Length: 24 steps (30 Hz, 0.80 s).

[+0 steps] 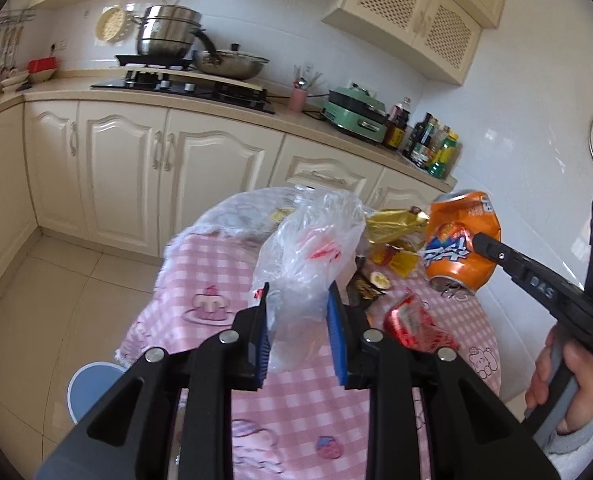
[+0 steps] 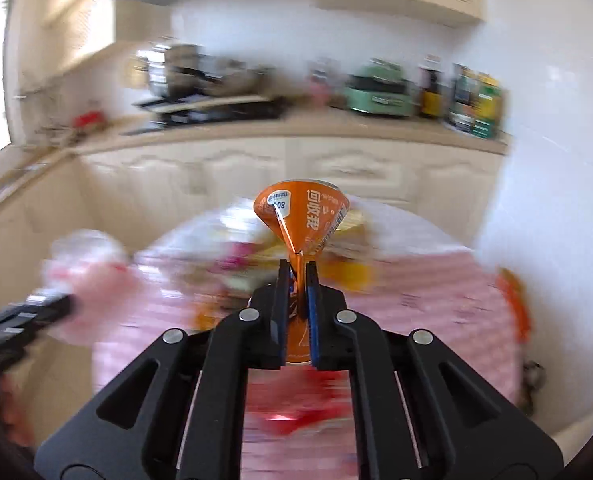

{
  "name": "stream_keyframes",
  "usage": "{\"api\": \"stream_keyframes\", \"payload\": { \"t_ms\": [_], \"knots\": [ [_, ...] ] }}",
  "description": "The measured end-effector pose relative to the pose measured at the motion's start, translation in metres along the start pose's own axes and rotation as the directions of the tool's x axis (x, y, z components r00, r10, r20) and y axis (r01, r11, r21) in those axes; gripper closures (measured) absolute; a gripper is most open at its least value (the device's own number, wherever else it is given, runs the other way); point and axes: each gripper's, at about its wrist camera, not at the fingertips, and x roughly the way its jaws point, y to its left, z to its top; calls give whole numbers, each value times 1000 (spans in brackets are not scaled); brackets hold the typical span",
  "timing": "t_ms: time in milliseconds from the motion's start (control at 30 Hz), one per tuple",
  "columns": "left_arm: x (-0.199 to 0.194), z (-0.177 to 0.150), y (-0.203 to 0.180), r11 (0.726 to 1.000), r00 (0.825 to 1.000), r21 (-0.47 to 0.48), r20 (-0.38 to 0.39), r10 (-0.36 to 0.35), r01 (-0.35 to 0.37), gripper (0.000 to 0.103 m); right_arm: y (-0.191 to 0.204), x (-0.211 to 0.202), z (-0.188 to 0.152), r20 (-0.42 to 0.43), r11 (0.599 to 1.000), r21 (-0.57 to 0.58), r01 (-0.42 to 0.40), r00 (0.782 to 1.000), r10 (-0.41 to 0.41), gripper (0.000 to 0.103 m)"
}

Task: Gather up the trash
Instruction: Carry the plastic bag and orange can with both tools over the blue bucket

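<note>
My left gripper (image 1: 298, 292) is shut on a crumpled clear plastic bag (image 1: 312, 248) with red print, which it holds up above the pink checked tablecloth (image 1: 296, 412). On the right, my right gripper (image 1: 476, 240) is shut on a crushed orange soda can (image 1: 456, 240) and holds it in the air over the table. The right wrist view is blurred; there the can (image 2: 300, 216) sticks up, pinched flat between the blue pads (image 2: 311, 312) of the right gripper (image 2: 297, 268). The left gripper (image 2: 28, 316) and the bag (image 2: 92, 276) show as a smear at the left.
Trash lies on the table: a gold wrapper (image 1: 392, 224), yellow wrappers (image 1: 400, 260), a red wrapper (image 1: 412, 324). A blue stool (image 1: 92, 384) stands at the table's left. Beyond are cream cabinets (image 1: 128, 176), a stove with pots (image 1: 172, 32), a green appliance (image 1: 356, 114) and bottles (image 1: 436, 144).
</note>
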Motion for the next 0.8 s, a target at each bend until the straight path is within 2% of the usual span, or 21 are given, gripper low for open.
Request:
{"api": "stream_keyframes", "payload": {
  "t_ms": [100,133,200,300,333,400,433,500,600,667,733,800],
  "knots": [
    [-18,-5,37,997,998,-47,19,57,-56,79,71,15,-7,-38,984,-82,-156,988,153,95],
    [-25,-8,55,994,996,-67,21,88,-87,79,101,26,-13,-73,969,-107,-221,974,214,95],
    [-36,-15,85,985,990,-103,19,143,-140,79,147,46,-25,-128,943,-137,-302,950,285,95],
    [-46,-30,144,953,967,-161,-20,255,-255,79,214,87,-50,-226,903,-169,-394,907,354,95],
    [-47,-39,168,936,954,-190,-41,296,-298,79,235,106,-62,-265,893,-175,-415,893,363,95],
    [-42,-53,211,908,943,-255,-85,322,-333,79,263,144,-83,-335,884,-165,-437,868,366,95],
    [-33,-65,237,887,932,-286,-124,342,-363,79,276,167,-98,-381,881,-151,-449,848,367,95],
    [-16,-83,273,861,916,-315,-183,358,-400,79,293,201,-124,-443,882,-136,-452,824,354,95],
    [28,-117,325,826,894,-360,-288,343,-433,79,311,263,-168,-547,887,-101,-451,770,330,95],
    [65,-142,357,807,880,-392,-364,304,-441,79,320,300,-195,-603,895,-80,-439,736,308,95],
    [95,-163,380,796,873,-417,-409,267,-439,79,324,329,-221,-643,902,-78,-424,713,280,95],
    [122,-179,398,784,860,-430,-447,247,-448,78,324,365,-251,-692,912,-59,-405,675,255,95]
  ]
}}
